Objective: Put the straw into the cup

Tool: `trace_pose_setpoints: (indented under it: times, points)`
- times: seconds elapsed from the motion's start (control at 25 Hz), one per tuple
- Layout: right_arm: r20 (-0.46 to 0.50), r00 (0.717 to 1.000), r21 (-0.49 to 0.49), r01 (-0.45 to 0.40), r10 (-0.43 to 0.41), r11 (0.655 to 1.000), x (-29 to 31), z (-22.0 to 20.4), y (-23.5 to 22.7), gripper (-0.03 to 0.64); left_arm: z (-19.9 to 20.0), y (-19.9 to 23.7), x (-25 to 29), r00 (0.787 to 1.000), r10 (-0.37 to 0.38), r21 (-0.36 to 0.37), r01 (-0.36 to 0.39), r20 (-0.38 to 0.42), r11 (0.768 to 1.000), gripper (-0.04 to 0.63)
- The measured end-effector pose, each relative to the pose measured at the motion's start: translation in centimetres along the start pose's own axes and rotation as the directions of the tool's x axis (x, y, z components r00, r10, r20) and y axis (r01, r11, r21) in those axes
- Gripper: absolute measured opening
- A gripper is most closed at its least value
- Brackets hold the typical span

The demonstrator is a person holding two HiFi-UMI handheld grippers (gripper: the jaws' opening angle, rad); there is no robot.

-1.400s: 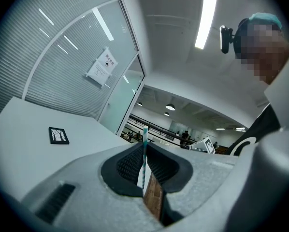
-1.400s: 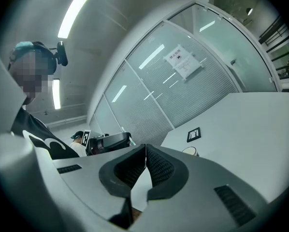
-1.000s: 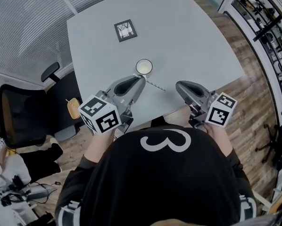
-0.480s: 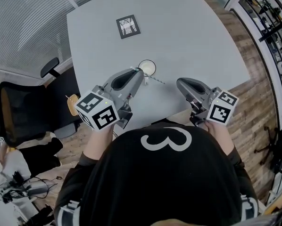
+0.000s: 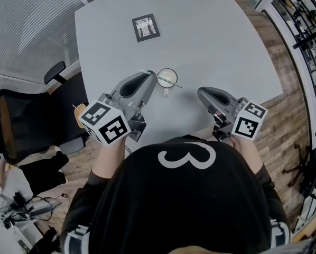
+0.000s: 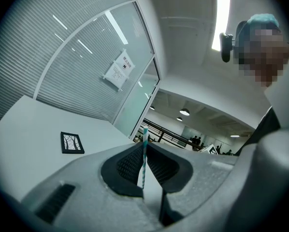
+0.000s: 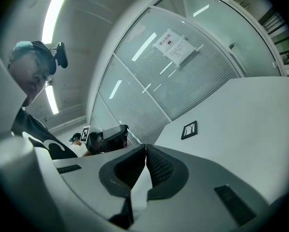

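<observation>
The left hand-held gripper is pinched tight on the striped straw, which reaches across the top of the white cup on the grey worktop, while the right hand-held gripper is squeezed closed with nothing in it, well off to the side.

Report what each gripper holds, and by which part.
The left gripper pinches the striped straw near one end, its long part over the cup. The right gripper is shut, holding nothing.
</observation>
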State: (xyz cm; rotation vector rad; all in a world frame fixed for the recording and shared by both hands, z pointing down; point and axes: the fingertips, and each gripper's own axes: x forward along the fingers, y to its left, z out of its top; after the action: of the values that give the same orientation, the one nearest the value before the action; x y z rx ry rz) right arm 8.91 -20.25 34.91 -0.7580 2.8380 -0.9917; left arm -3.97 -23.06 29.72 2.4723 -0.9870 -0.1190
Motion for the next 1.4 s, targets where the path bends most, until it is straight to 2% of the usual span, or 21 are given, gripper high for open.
trace_pose_setpoints:
  times: [0.4, 0.6, 1.16, 1.4]
  points:
    - [-0.018, 1.000, 0.003, -0.010, 0.010, 1.000, 0.2, -0.3, -0.4, 0.015, -0.1, 0.9, -0.2, 0.999, 0.046, 0.007, -0.047, 0.019, 0.999, 0.035]
    - [-0.028, 1.000, 0.008, -0.009, 0.009, 1.000, 1.2, -0.3, -1.2, 0.015, -0.5, 2.8, 0.1, 0.997, 0.077, 0.018, -0.077, 0.009, 0.997, 0.035]
    - [-0.051, 0.998, 0.028, 0.023, -0.021, 0.999, 3.4, -0.2, -3.6, 0.015, -2.3, 7.3, 1.6, 0.996, 0.090, -0.040, -0.091, -0.026, 0.995, 0.035]
    - [-0.054, 0.998, 0.045, 0.046, -0.043, 0.998, 3.1, -0.6, -4.5, 0.015, -3.4, 8.0, 2.6, 0.994, 0.094, -0.020, -0.095, -0.054, 0.995, 0.035]
